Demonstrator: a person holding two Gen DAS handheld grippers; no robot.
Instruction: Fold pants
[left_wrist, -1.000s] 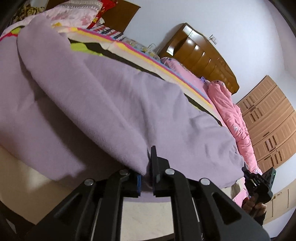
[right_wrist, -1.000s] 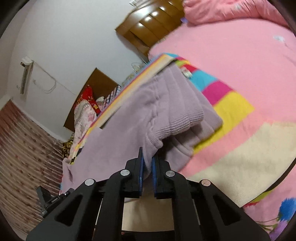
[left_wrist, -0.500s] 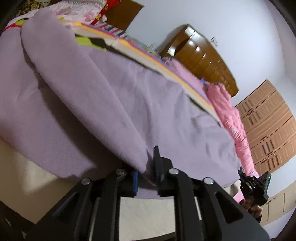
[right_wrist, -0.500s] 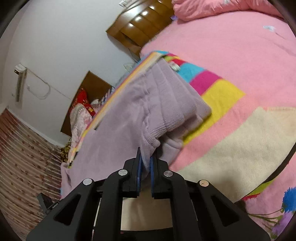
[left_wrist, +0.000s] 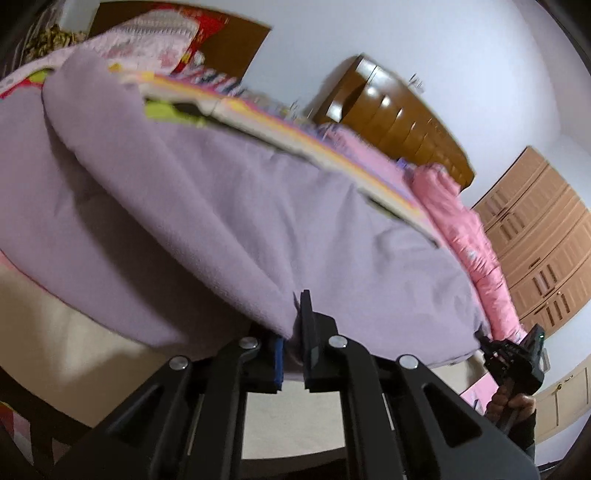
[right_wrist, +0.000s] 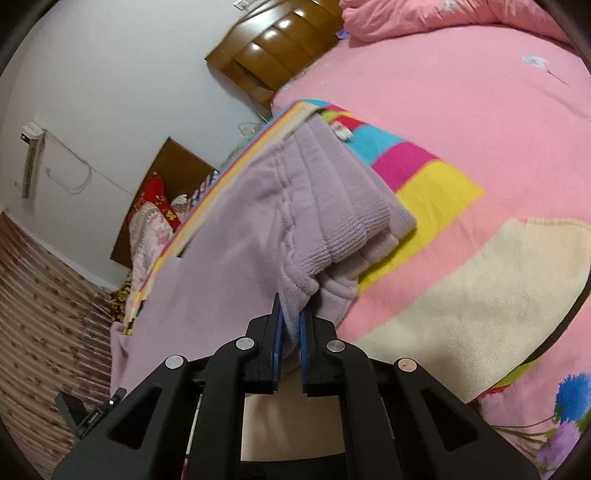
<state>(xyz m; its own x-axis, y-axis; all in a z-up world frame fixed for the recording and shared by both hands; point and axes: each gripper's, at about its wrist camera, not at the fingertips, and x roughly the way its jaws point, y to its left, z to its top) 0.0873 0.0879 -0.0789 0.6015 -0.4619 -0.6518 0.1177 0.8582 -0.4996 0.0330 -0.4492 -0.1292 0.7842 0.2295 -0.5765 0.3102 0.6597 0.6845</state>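
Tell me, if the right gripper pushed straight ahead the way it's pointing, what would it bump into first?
The right gripper is already shut on the purple pants at their ribbed waistband end. Going straight on, it would likely just push into more of that bunched fabric, with the colourful blanket beyond, though depth is hard to judge.

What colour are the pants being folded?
Light purple; the pants show best in the right wrist view, ribbed waistband included.

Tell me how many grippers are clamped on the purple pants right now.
2. The left gripper pinches the pants at a leg's hem end; the right gripper pinches the ribbed waistband end. No other gripper shows.
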